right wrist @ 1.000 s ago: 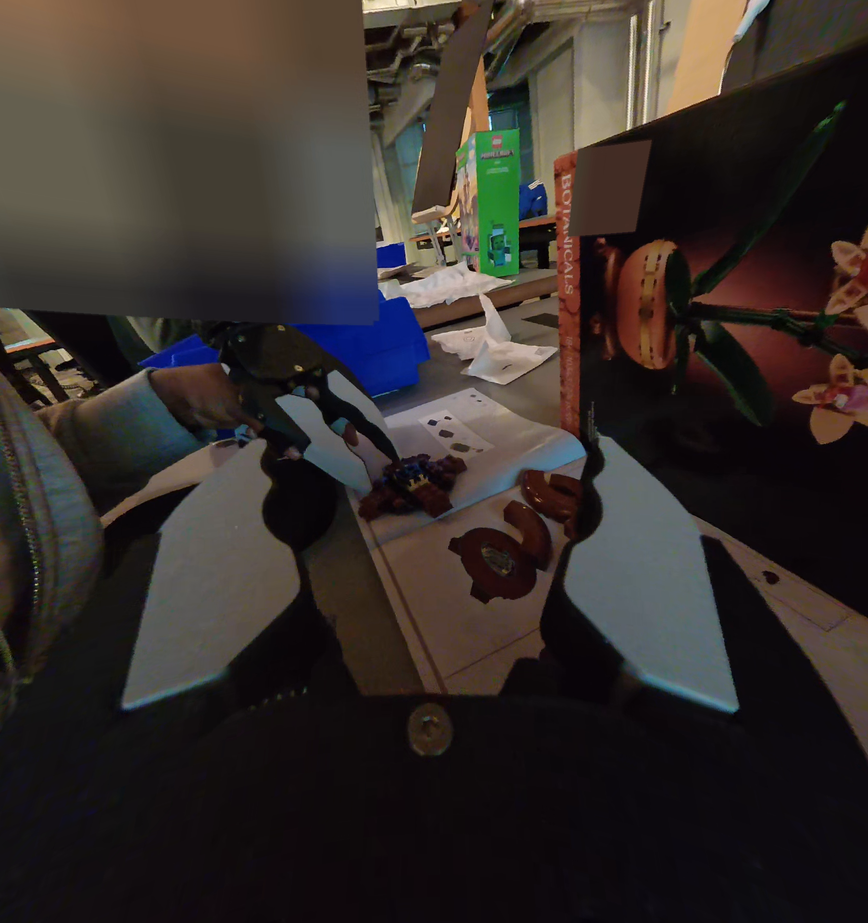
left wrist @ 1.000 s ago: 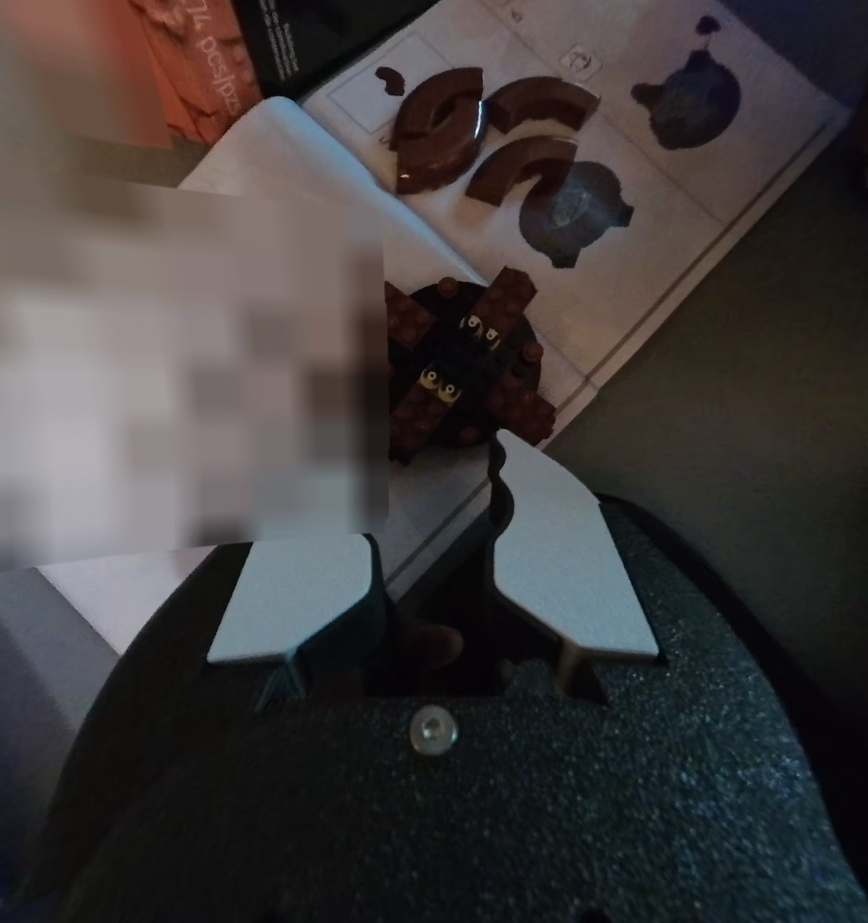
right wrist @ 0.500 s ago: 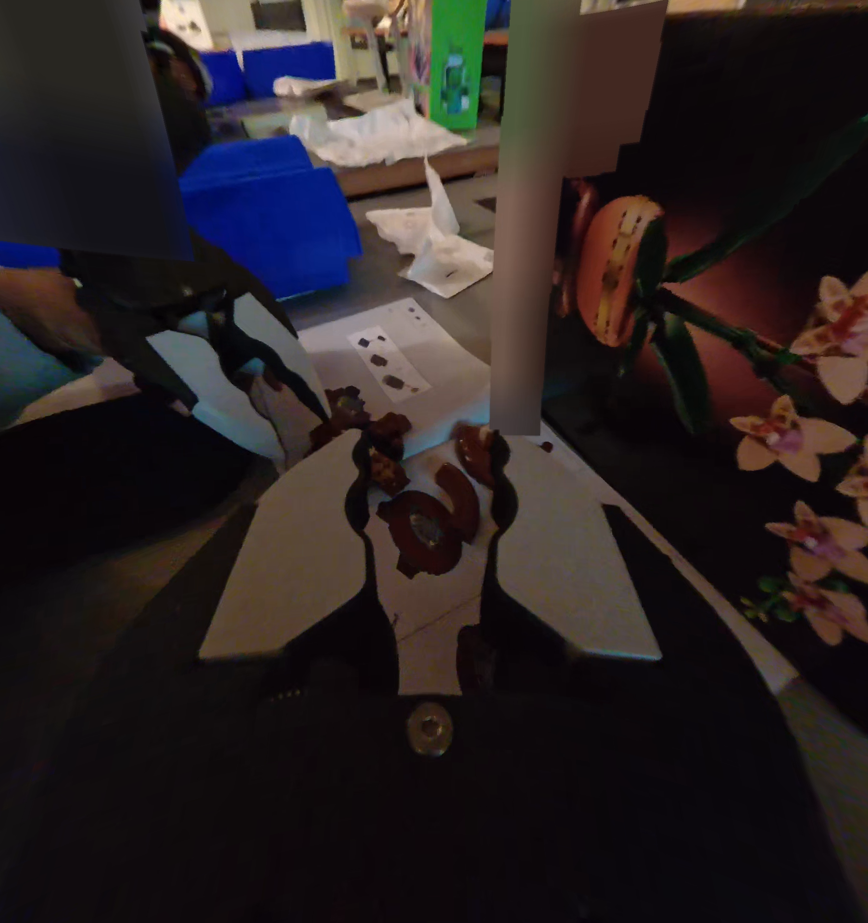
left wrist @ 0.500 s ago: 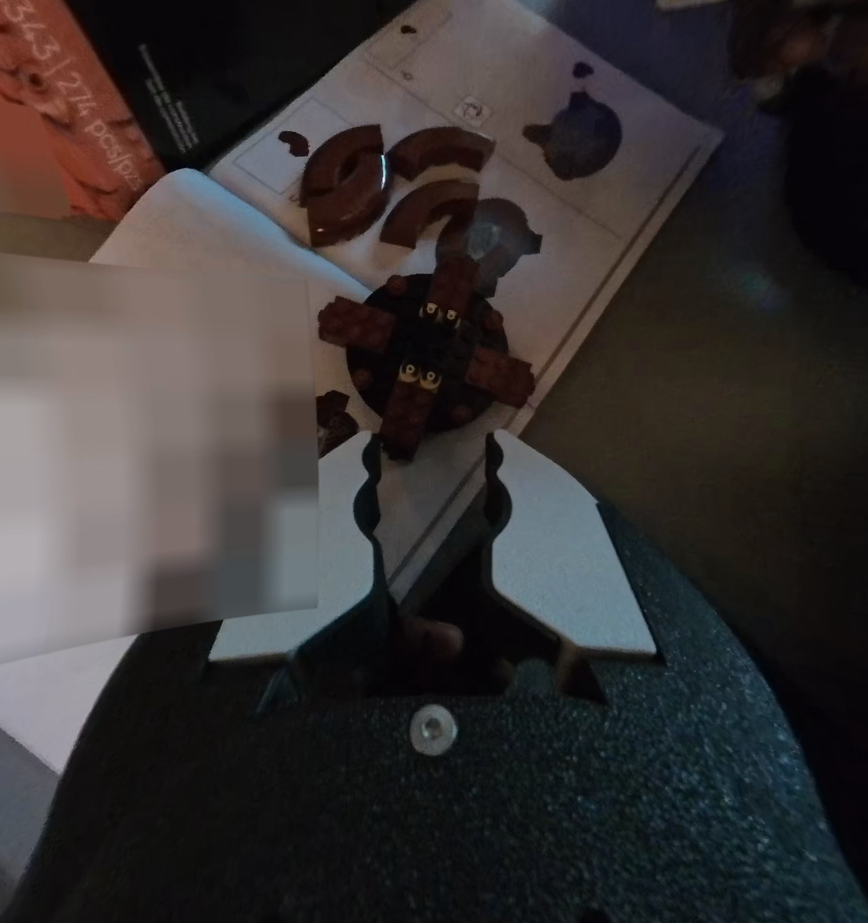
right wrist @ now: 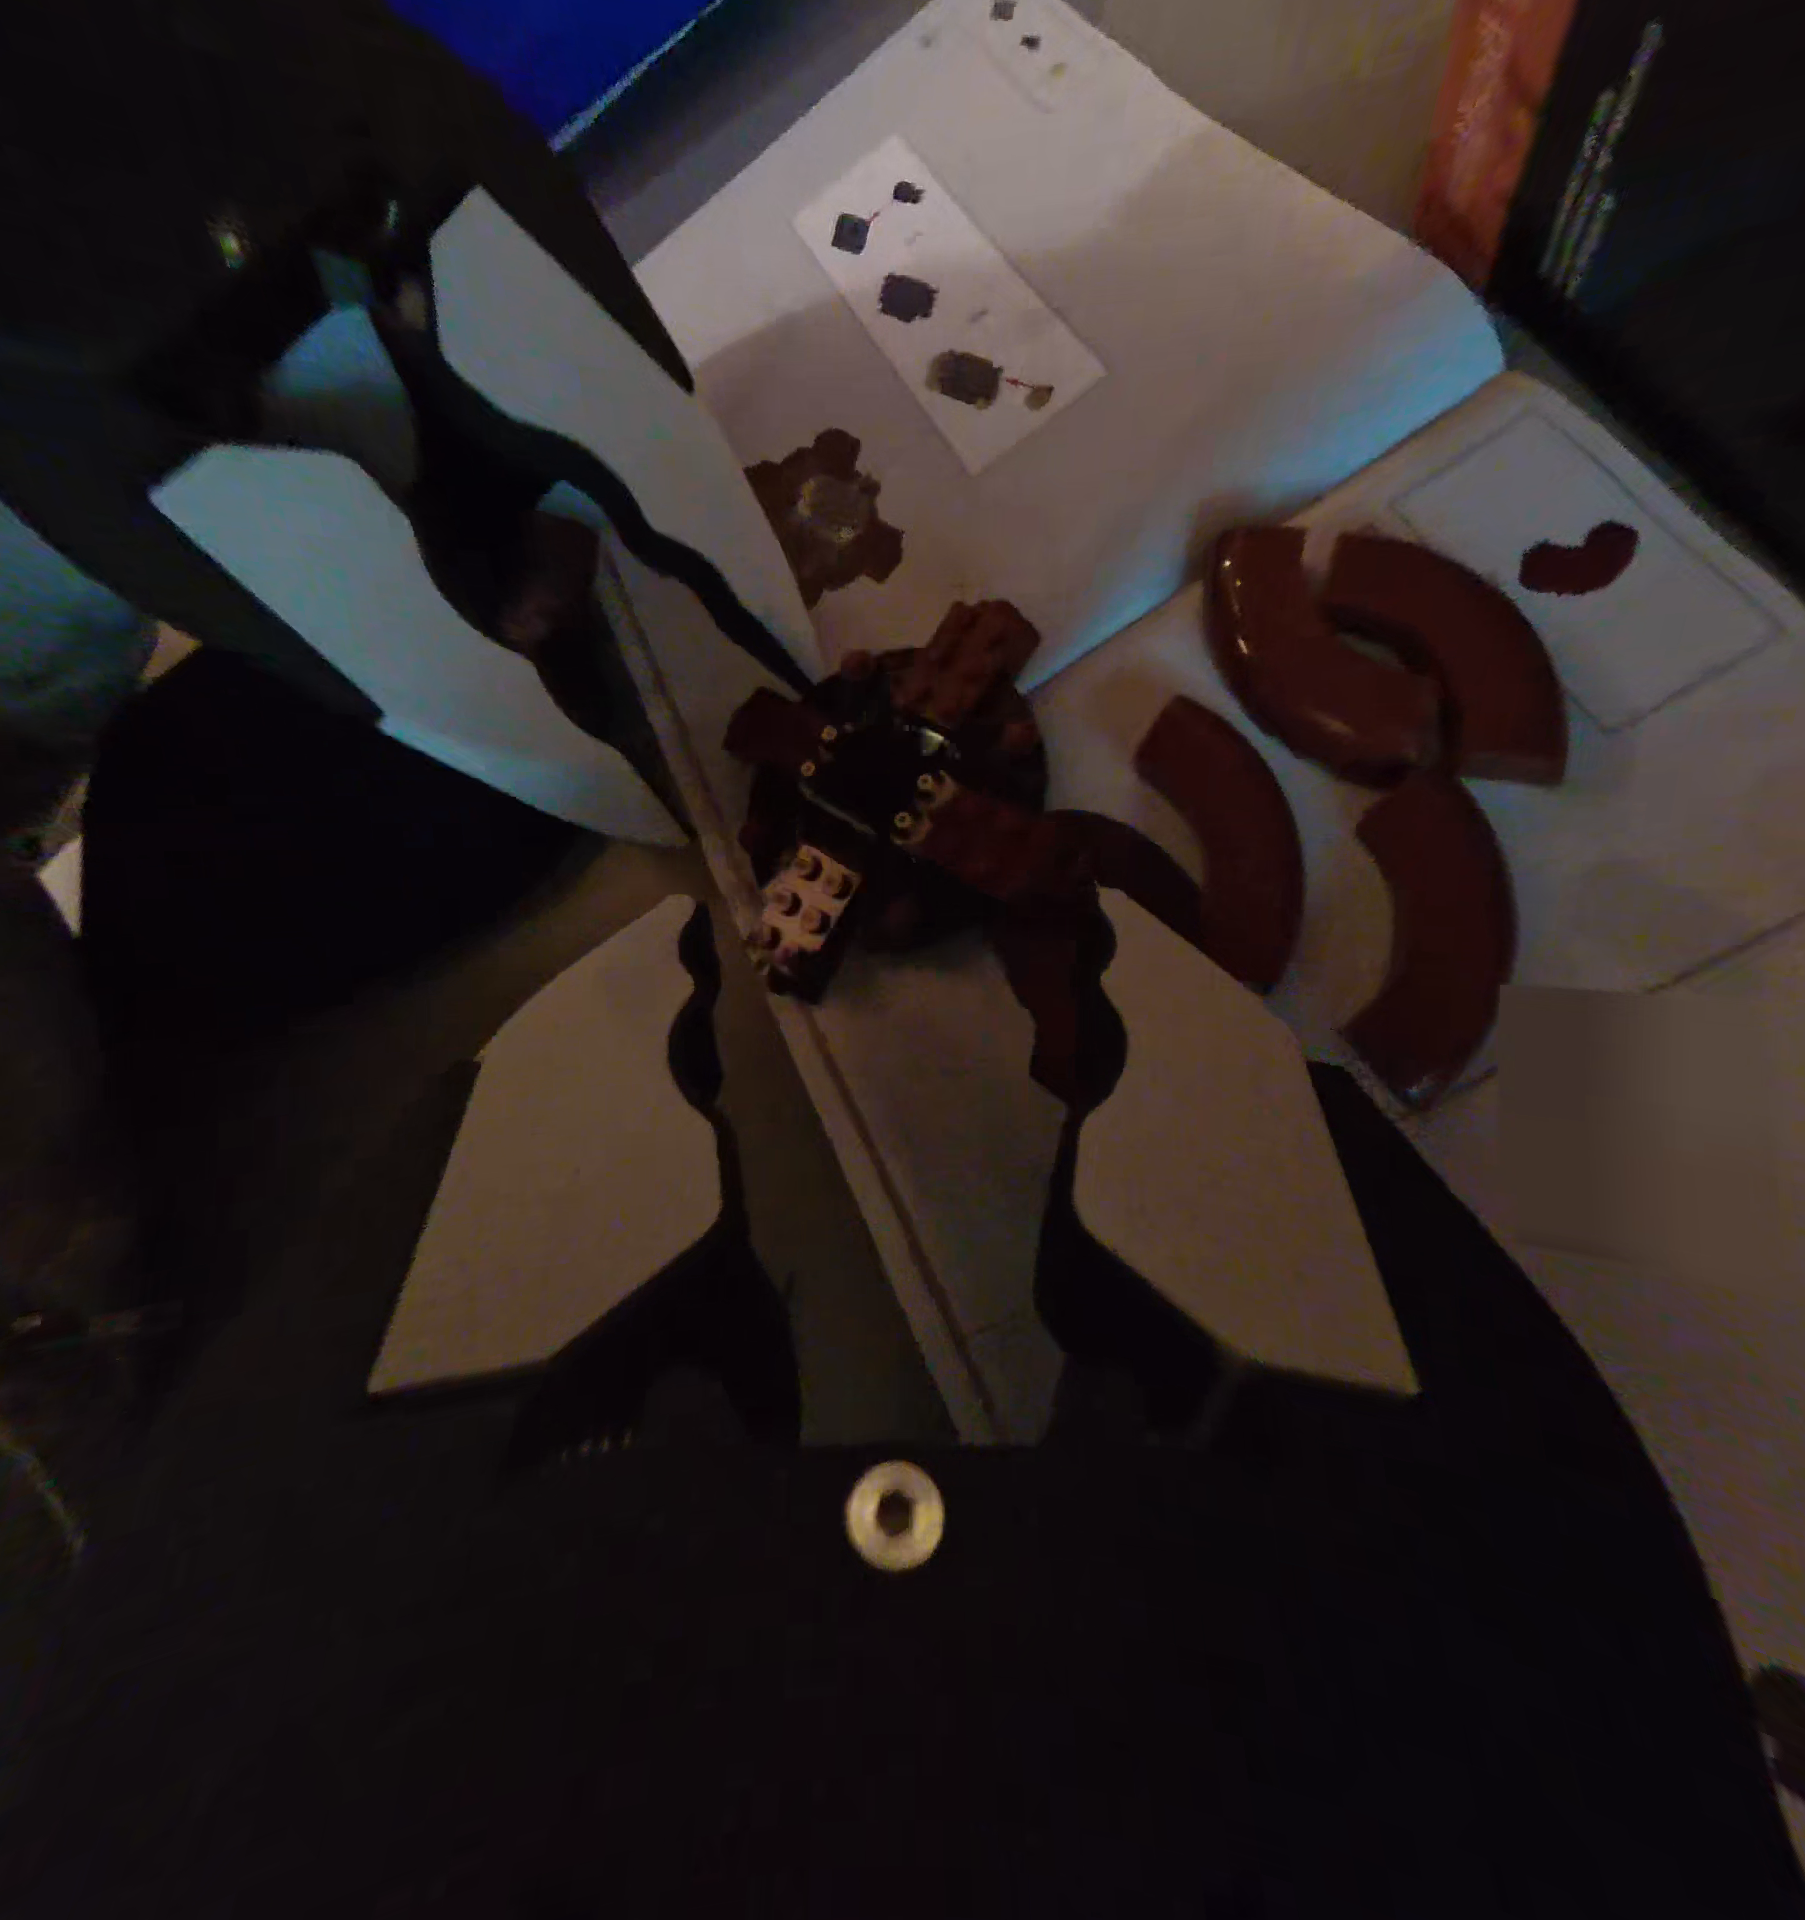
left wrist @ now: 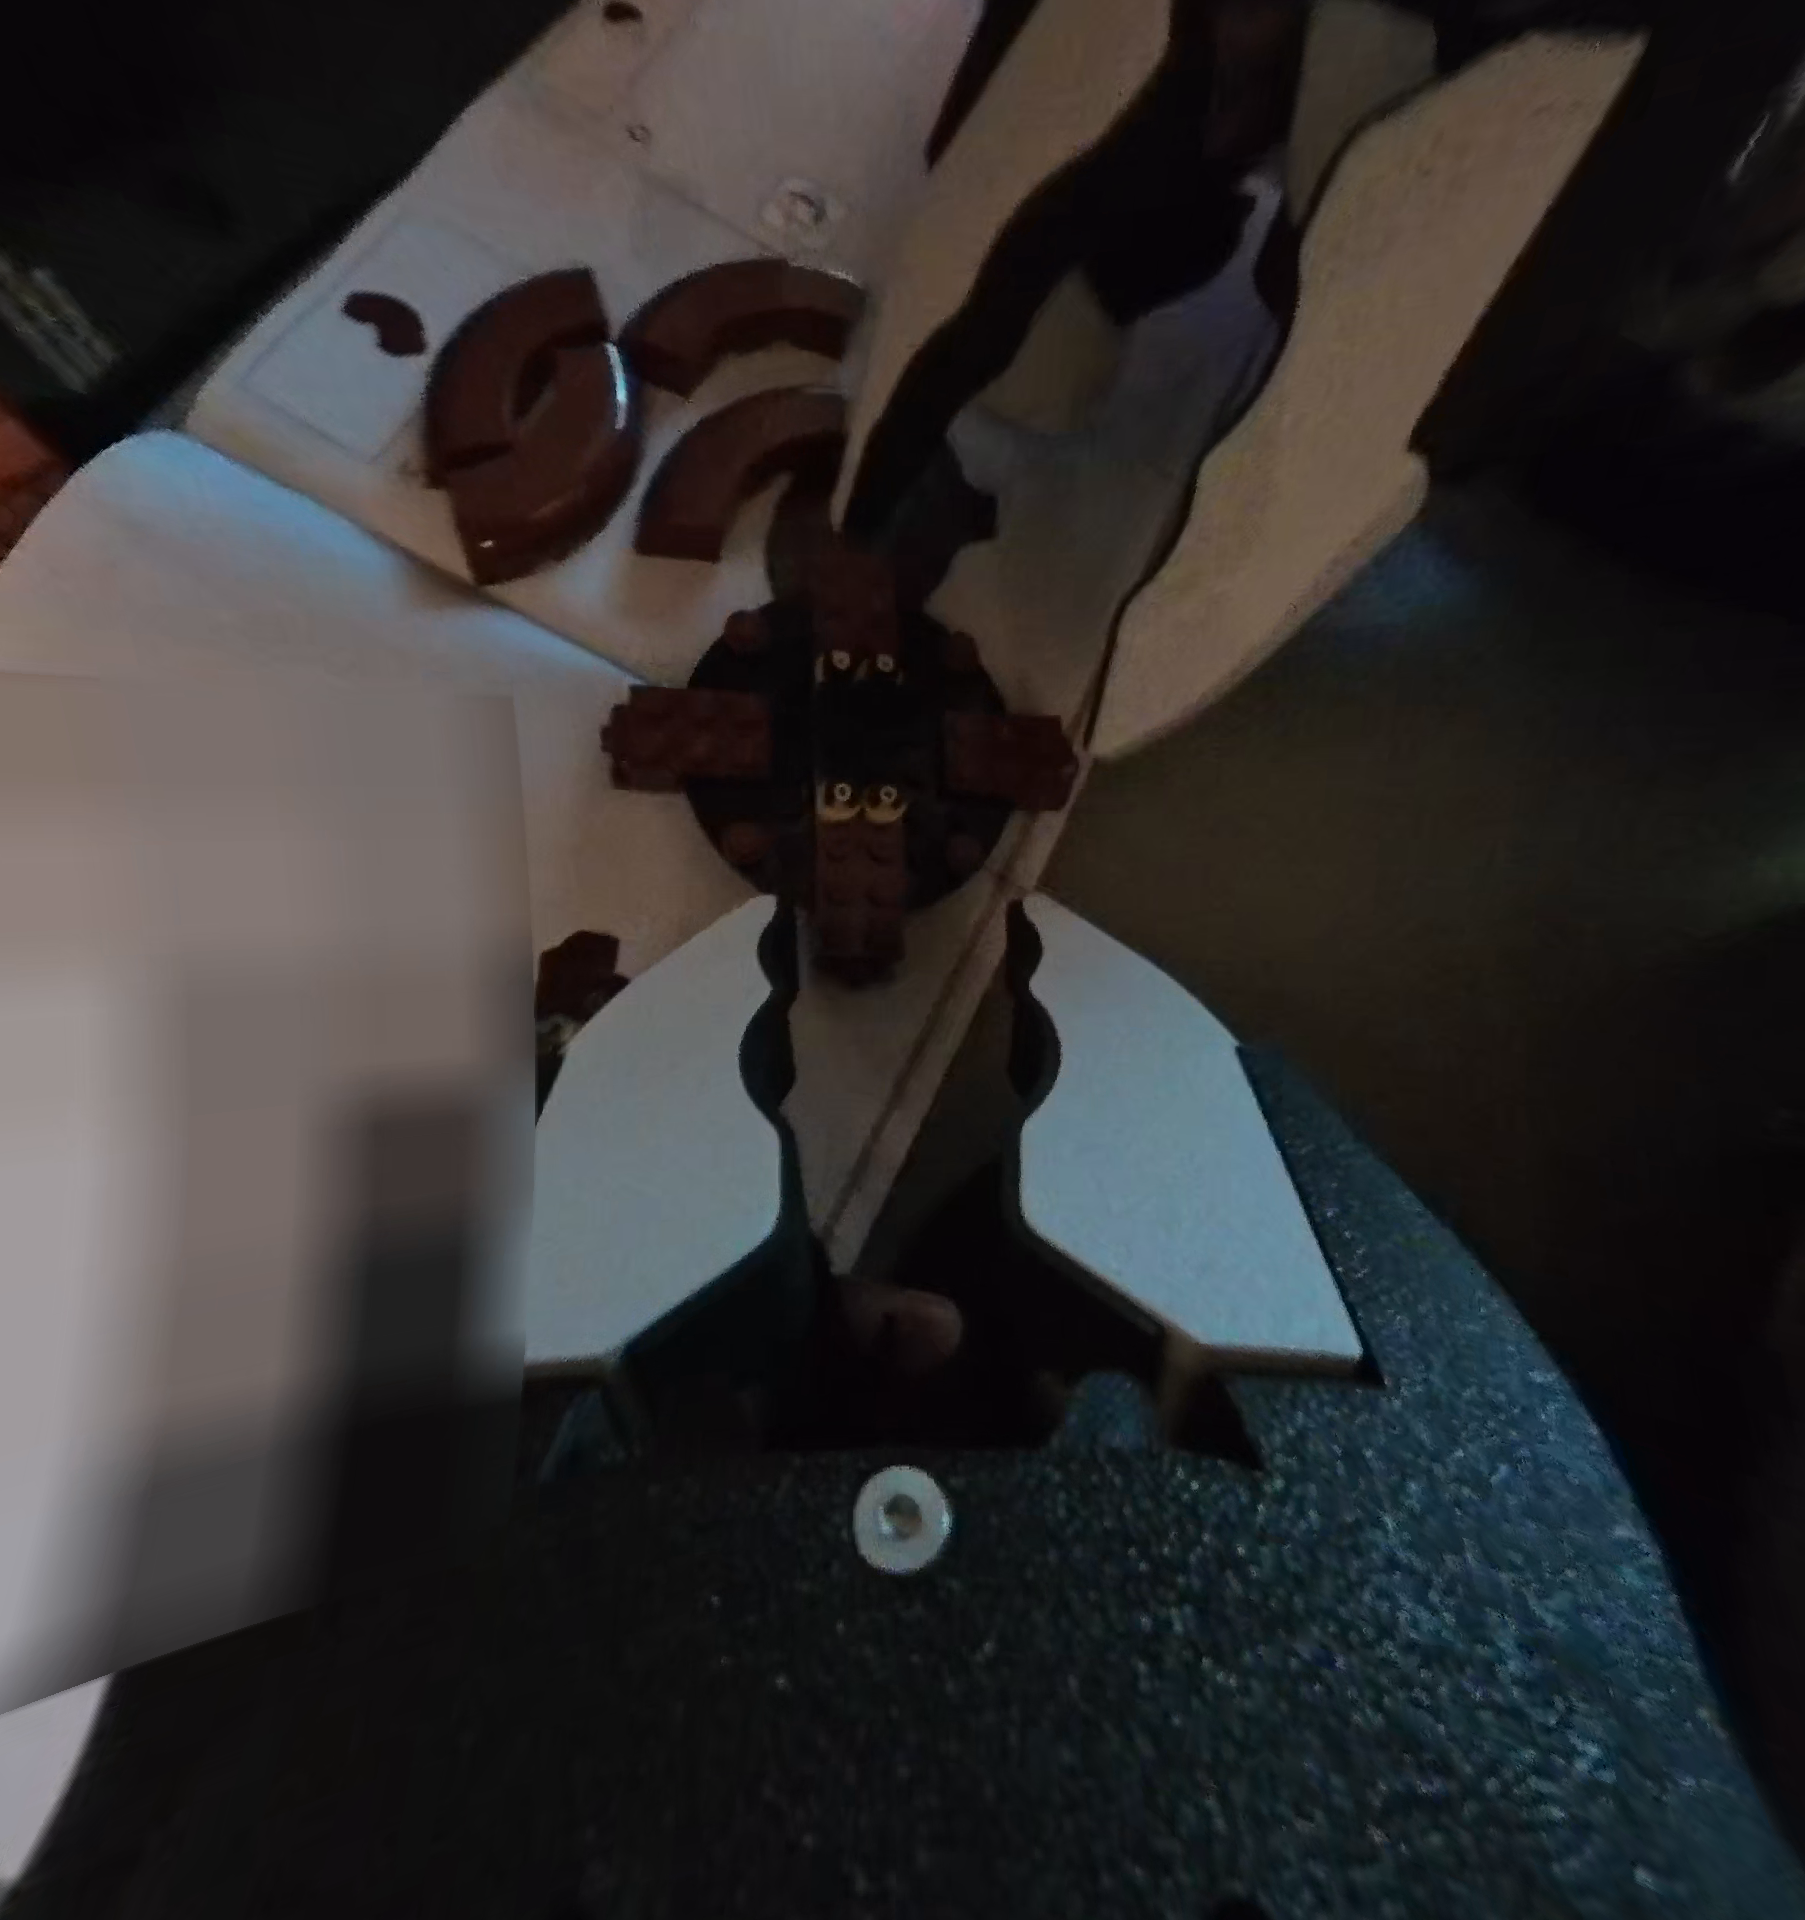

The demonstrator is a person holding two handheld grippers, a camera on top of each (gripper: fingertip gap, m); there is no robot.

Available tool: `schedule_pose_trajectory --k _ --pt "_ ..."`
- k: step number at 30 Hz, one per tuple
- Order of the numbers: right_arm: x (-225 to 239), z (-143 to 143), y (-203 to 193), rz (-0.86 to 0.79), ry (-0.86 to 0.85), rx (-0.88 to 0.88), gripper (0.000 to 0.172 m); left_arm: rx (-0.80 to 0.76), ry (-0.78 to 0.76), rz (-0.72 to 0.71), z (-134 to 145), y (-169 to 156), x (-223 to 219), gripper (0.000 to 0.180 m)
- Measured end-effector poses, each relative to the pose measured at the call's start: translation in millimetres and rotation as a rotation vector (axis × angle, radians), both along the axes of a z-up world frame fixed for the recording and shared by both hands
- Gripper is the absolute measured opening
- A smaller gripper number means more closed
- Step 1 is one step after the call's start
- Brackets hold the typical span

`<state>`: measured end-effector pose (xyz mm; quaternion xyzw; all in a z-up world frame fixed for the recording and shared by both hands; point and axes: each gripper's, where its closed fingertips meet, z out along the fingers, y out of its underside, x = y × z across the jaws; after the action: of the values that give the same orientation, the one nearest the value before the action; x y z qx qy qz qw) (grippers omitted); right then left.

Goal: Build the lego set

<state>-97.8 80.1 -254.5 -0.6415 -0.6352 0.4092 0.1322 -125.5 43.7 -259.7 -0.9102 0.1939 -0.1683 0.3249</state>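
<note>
We work on a dark grey, matt counter (left wrist: 1397,935). At its far edge stands a black cardboard box (right wrist: 1708,208) with an orange spine. It carries printed lines too small and blurred to read.

A booklet (left wrist: 202,582) of smooth white paper lies open on the counter, its pages printed with small diagrams of parts.

Each tool has a black textured body and two flat pale fingers with wavy inner edges. The left tool (left wrist: 900,935) is partly open. One brown arm of the model (left wrist: 856,748) lies between its tips, close against the left finger (left wrist: 669,1091), with clear space before the other finger, so we read it as released.

The right tool (right wrist: 893,935) stands wider open and faces the left tool across the model. Its tips straddle the near side of the model. A brown arm meets its right finger (right wrist: 1241,1195), and we see no pinch from the opposite finger, so it too is released.

Four glossy brown arcs (left wrist: 524,436), each a quarter ring, lie on the page just beyond the model.

The model rests at the booklet's edge between both tools. It is a round black disc with four studded brown arms set as a cross and small cream studs near its centre. A pale studded plate (right wrist: 810,904) sits at its near side.
</note>
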Motion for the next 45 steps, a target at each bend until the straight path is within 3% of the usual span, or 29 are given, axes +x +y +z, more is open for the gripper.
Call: schedule_pose_trajectory --k 3,7,10,14,18,20,27,30,34,37,39,41,43,45 --pt "12.0 1.8 7.4 -0.038 0.008 0.047 0.071 -0.015 0.083 -0.027 -4.7 -1.6 4.6 0.041" --pt "13.3 6.4 9.5 -0.019 0.008 0.223 0.091 0.009 0.041 0.027 6.0 1.0 -1.9 0.042" --pt "-5.6 3.2 -1.6 0.040 -0.013 0.344 0.094 -0.012 -0.007 0.058 5.8 0.9 -10.4 0.043" --pt "-19.6 -15.9 -5.0 0.100 -0.095 0.467 0.091 0.041 0.005 0.122 14.2 -2.2 -22.9 0.043" --pt "-26.9 -17.9 -8.9 0.113 -0.102 0.399 0.083 0.112 -0.014 0.155 22.7 -9.5 -31.2 0.042" --pt "-26.7 -14.3 -14.9 0.139 -0.077 0.344 0.067 0.155 -0.051 0.182 30.6 -10.2 -34.7 0.042" --pt "-20.6 -6.2 -12.4 0.024 -0.004 0.200 0.067 0.267 -0.255 0.288 55.7 -11.4 -39.4 0.047" --pt "-17.3 13.4 -12.8 -0.035 0.108 0.175 0.067 0.280 -0.365 0.322 65.1 -10.5 -31.3 0.053" --pt "-8.3 58.9 -9.3 -0.161 0.308 0.353 0.067 0.253 -0.705 0.356 84.6 -7.7 0.6 0.060" --pt "-0.8 70.9 -18.8 -0.198 0.341 0.514 0.067 0.213 -0.853 0.308 86.7 -5.9 30.2 0.060" --pt "-0.1 75.4 -32.7 -0.174 0.385 0.570 0.067 0.228 -0.879 0.293 87.5 -2.1 40.6 0.053" --pt "0.9 74.8 -47.7 -0.125 0.416 0.575 0.067 0.279 -0.922 0.270 96.8 -3.5 44.2 0.019" --pt "9.4 71.8 -60.2 -0.060 0.438 0.534 0.075 0.285 -0.908 0.269 95.9 -10.2 42.7 0.014" --pt "23.4 72.2 -62.5 -0.045 0.459 0.424 0.095 0.265 -0.904 0.234 95.8 -23.5 41.7 0.014"
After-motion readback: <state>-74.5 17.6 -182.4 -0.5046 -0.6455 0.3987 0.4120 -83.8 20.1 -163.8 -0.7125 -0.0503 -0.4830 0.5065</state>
